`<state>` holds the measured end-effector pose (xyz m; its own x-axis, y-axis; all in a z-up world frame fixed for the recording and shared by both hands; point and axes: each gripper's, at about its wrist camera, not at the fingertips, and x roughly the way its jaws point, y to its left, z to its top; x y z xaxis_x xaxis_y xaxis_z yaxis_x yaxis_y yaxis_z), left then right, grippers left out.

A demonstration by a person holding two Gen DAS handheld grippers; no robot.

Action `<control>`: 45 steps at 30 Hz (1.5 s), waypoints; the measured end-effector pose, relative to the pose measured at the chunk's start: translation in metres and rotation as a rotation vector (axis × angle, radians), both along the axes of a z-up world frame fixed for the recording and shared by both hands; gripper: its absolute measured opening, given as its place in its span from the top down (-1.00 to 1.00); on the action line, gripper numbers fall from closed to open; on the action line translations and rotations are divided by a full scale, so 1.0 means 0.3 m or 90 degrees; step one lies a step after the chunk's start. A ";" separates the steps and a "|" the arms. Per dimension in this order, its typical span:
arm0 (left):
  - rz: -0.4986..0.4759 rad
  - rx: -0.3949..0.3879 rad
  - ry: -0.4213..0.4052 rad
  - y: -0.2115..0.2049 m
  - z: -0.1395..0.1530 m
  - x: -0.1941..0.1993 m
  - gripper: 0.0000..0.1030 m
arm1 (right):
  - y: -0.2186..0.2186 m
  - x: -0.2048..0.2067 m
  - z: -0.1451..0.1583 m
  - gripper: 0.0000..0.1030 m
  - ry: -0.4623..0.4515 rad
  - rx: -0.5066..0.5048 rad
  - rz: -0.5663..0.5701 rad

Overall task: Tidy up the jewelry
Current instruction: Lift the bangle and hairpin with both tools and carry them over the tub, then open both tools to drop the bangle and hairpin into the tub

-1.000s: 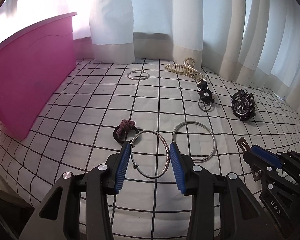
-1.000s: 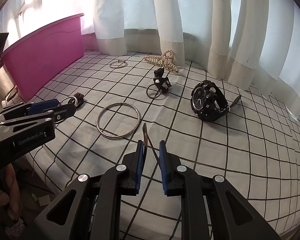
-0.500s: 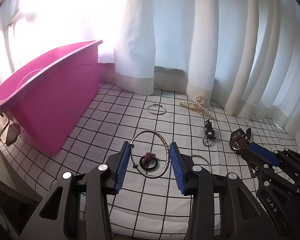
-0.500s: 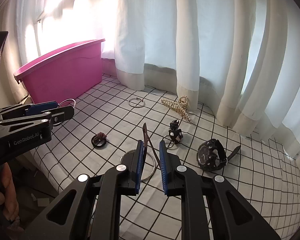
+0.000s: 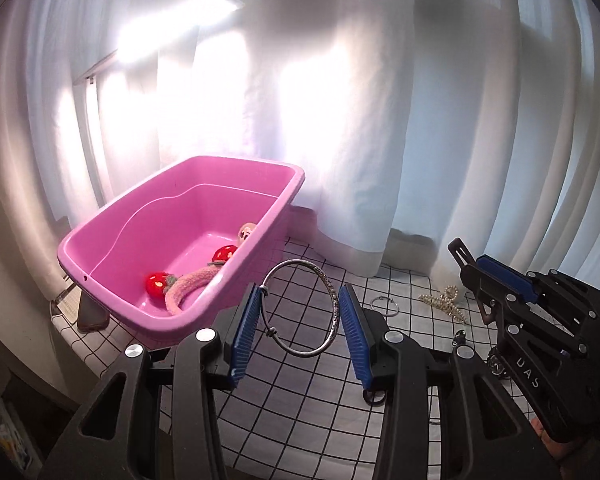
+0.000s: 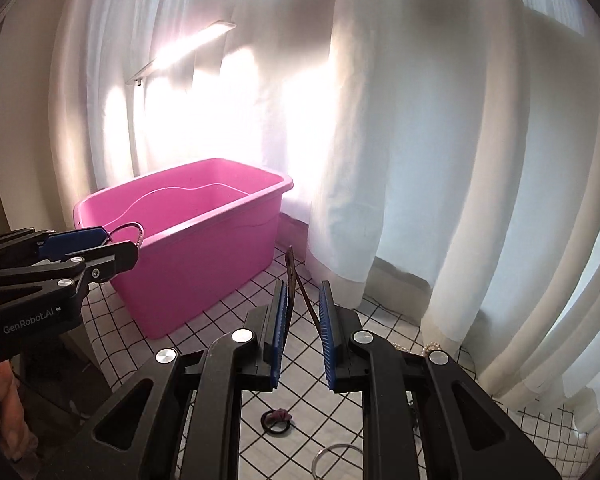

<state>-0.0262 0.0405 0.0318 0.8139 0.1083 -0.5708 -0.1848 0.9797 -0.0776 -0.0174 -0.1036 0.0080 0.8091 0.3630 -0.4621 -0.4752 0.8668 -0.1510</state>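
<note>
We hold the silver bangle point(image 5: 299, 308) clamped in the left gripper point(image 5: 300, 322) jaws, raised beside the pink bin point(image 5: 172, 236). The right gripper point(image 6: 303, 320) jaws grip a thin brown band point(image 6: 294, 280).

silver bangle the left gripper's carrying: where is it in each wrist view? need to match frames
Left wrist: silver bangle sits lower centre, spanning the gap between the left gripper pads, in front of the pink bin's near corner.
Right wrist: only an arc of it shows at far left, at the tip of the left gripper, against the bin's front rim.
Shared landmark: pink bin.
</note>
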 end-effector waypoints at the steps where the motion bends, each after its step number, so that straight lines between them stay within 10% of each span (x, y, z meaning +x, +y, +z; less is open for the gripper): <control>1: 0.004 -0.001 -0.003 0.033 0.016 0.007 0.22 | 0.036 0.014 0.018 0.69 -0.003 0.003 0.007; 19: 0.078 0.011 0.028 0.573 0.010 0.222 0.22 | 0.641 0.389 0.095 0.69 0.067 0.022 0.112; 40: 0.121 -0.055 0.149 0.739 -0.171 0.380 0.20 | 0.795 0.727 -0.111 0.67 0.225 -0.072 0.076; 45: 0.134 -0.049 0.159 0.742 -0.170 0.377 -0.18 | 0.802 0.742 -0.109 0.08 0.213 -0.079 0.064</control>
<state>0.0870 0.2630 -0.0193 0.6121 0.2088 -0.7627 -0.4054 0.9110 -0.0759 0.2052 0.1369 -0.0247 0.5694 0.3580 -0.7400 -0.5980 0.7981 -0.0740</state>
